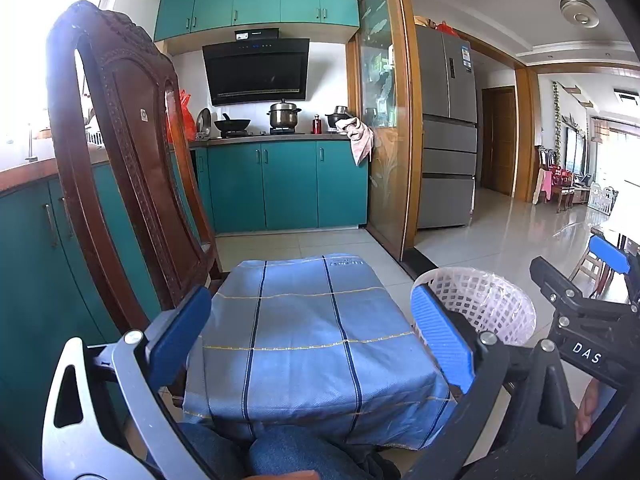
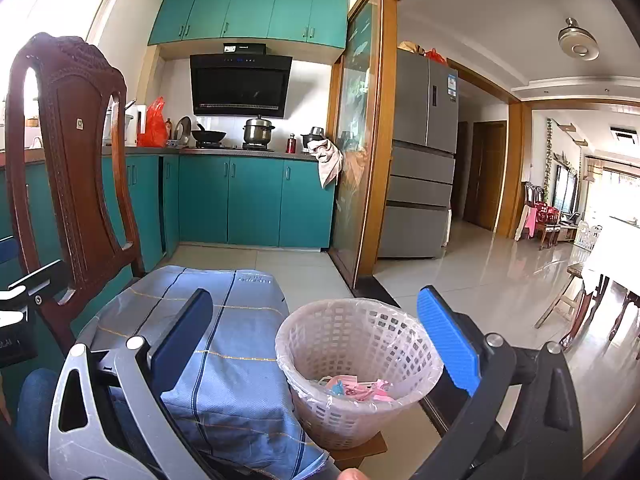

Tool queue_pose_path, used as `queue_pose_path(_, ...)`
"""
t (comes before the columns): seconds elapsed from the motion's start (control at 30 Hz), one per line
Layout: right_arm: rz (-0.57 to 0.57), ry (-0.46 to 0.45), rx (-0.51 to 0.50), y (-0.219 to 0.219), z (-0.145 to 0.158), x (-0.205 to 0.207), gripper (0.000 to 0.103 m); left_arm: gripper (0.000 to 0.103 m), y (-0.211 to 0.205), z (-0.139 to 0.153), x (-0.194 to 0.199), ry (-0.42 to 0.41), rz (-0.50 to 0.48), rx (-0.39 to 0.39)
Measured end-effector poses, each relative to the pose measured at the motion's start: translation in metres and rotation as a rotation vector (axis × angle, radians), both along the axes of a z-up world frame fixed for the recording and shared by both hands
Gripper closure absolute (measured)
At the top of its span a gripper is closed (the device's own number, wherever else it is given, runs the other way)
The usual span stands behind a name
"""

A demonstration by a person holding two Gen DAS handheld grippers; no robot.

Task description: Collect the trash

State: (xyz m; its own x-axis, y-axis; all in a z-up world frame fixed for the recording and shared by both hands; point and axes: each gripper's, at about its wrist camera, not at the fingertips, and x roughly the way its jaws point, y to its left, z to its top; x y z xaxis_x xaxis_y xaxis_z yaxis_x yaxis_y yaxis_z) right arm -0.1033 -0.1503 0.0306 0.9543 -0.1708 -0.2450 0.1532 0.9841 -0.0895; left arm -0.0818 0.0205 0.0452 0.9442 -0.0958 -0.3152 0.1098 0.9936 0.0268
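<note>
A white lattice waste basket (image 2: 360, 364) with a clear plastic liner stands on a low wooden stand right of the blue-cloth-covered table (image 2: 224, 360). Pink and blue paper scraps (image 2: 356, 390) lie in its bottom. My right gripper (image 2: 316, 344) is open and empty, held above the basket's near rim. My left gripper (image 1: 312, 340) is open and empty over the bare blue checked cloth (image 1: 304, 340). The basket shows at the right in the left wrist view (image 1: 480, 304). The right gripper's body (image 1: 580, 312) shows there too.
A carved dark wooden chair (image 1: 120, 160) stands left of the table. Teal kitchen cabinets (image 1: 280, 184) with a stove and pots are ahead. A glass sliding door (image 1: 384, 120) and a grey fridge (image 1: 448, 128) stand to the right, with tiled floor (image 2: 480, 280) beyond.
</note>
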Motion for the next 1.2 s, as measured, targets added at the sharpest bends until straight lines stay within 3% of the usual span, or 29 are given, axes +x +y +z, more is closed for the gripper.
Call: queue_pose_path(1.2, -0.004, 0.028, 0.046, -0.0059, -0.0028, 0.0014, 0.003, 0.003, -0.0001, -0.0028, 0.0032, 0.033, 0.003, 0.006)
